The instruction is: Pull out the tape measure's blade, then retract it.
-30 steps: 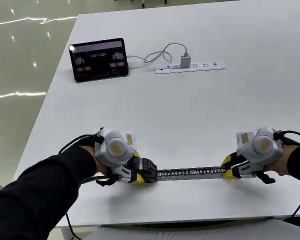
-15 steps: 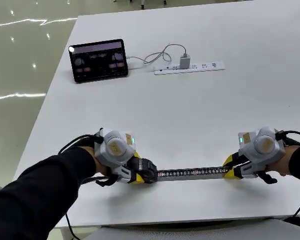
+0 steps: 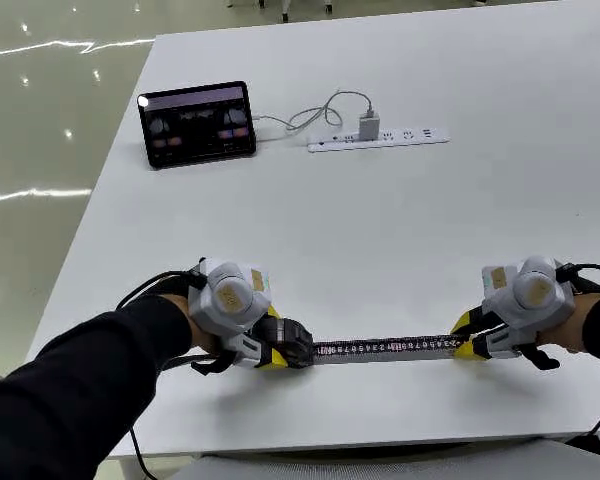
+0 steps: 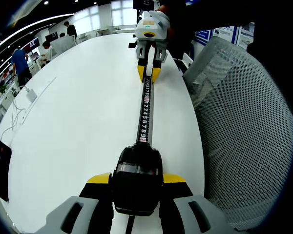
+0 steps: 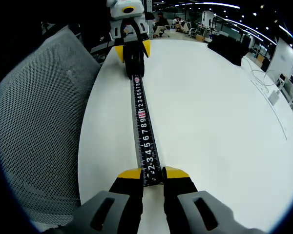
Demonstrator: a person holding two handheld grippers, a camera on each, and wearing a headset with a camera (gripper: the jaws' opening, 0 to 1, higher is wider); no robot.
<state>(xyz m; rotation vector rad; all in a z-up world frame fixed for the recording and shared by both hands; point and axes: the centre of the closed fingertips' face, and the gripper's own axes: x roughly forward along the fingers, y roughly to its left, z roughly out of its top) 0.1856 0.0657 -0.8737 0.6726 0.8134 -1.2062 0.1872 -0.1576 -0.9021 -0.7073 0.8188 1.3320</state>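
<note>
White workbench (image 3: 400,230), glossy floor (image 3: 40,200) to its left; items as found. One tape measure (image 3: 292,340), black case, lay at the near edge, clamped across its sides between the yellow-tipped jaws of the left gripper (image 3: 275,337). Its blade (image 3: 385,348), drawn out flat along the tabletop with numerals upward, ran rightward from the case to the right gripper (image 3: 463,337), whose jaws were pinching the blade's tip end (numerals 1 to 3 sat just at the fingertips in the right gripper view). Both grippers were low at the table, well apart, facing one another. Far side of the bench: one dark tablet (image 3: 197,122), screen lit; one white power strip (image 3: 378,138) to its right, a charger (image 3: 368,125) plugged in and a cable (image 3: 298,112) looping toward the tablet. One grey mesh chair back (image 4: 234,122) stood just beside the near table edge in both gripper views.
</note>
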